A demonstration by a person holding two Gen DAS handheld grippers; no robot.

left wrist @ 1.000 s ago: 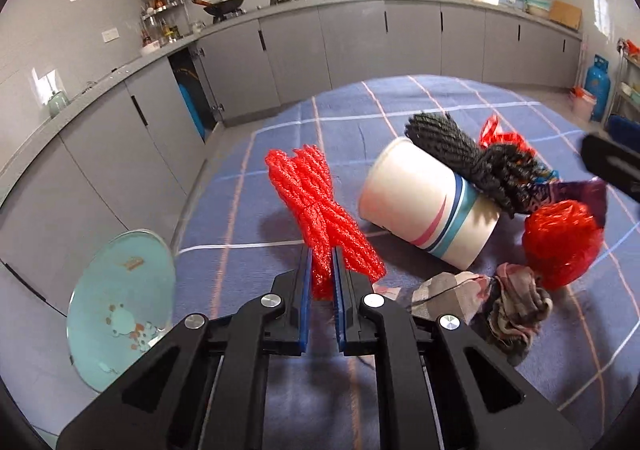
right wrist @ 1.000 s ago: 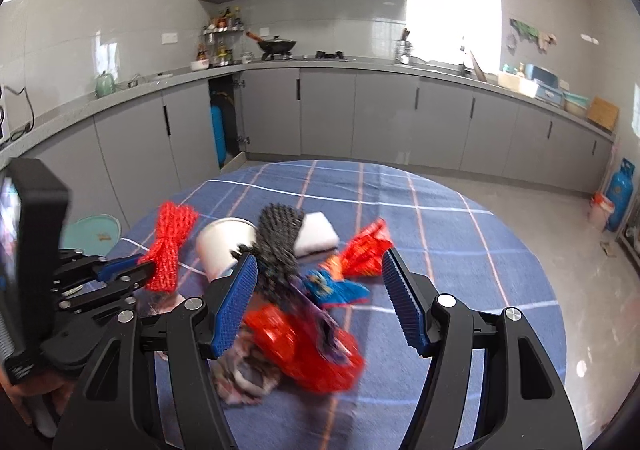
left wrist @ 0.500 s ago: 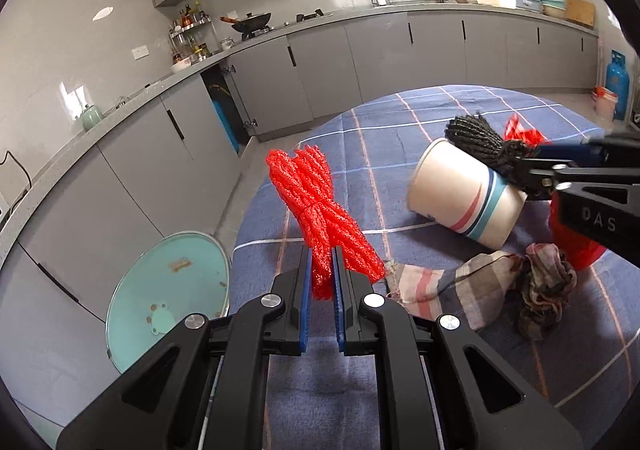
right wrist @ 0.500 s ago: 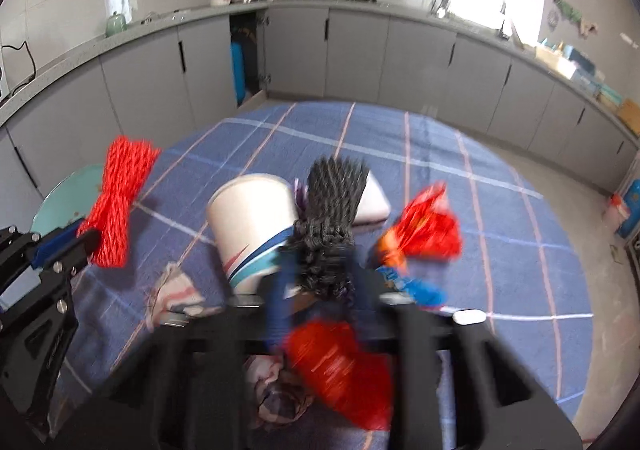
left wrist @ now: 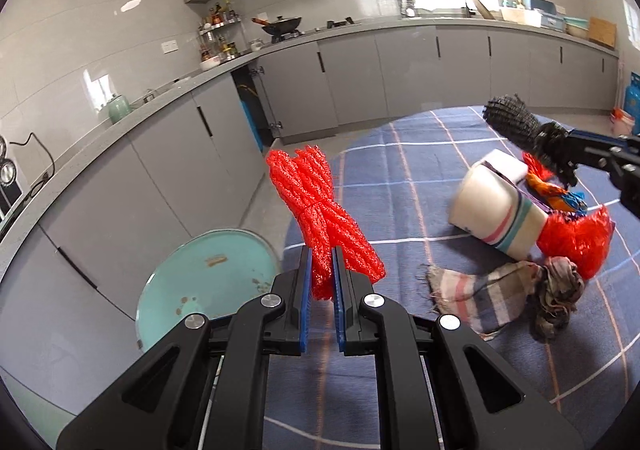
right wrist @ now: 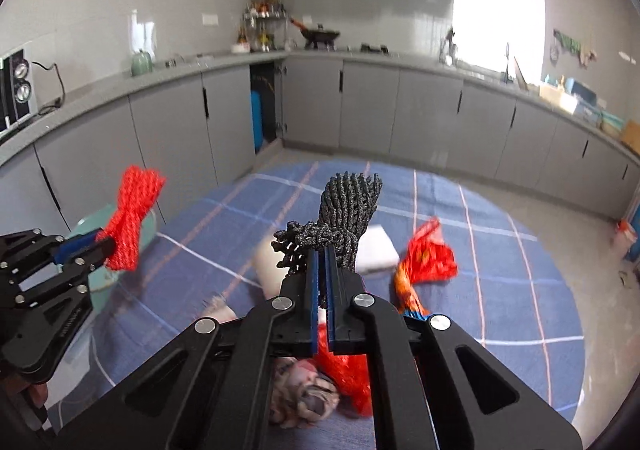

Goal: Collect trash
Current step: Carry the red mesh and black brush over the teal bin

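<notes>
Jaws clamp red net point(left wrist: 320, 226), black net point(right wrist: 344, 226); both point forward-up, seemingly.

The left gripper point(left wrist: 320, 278) pinches a red net point(left wrist: 320, 217) and holds it up in the air. At the right edge, the right gripper point(left wrist: 576, 153) grips a black net point(left wrist: 516, 121) above the table point(left wrist: 400, 185). On the blue checked cloth lie a tipped cup point(left wrist: 496, 209), a white sponge point(left wrist: 508, 167), a red bag point(left wrist: 576, 242) and a rag point(left wrist: 492, 294). A teal stool point(left wrist: 208, 282) stands beside the table.
</notes>
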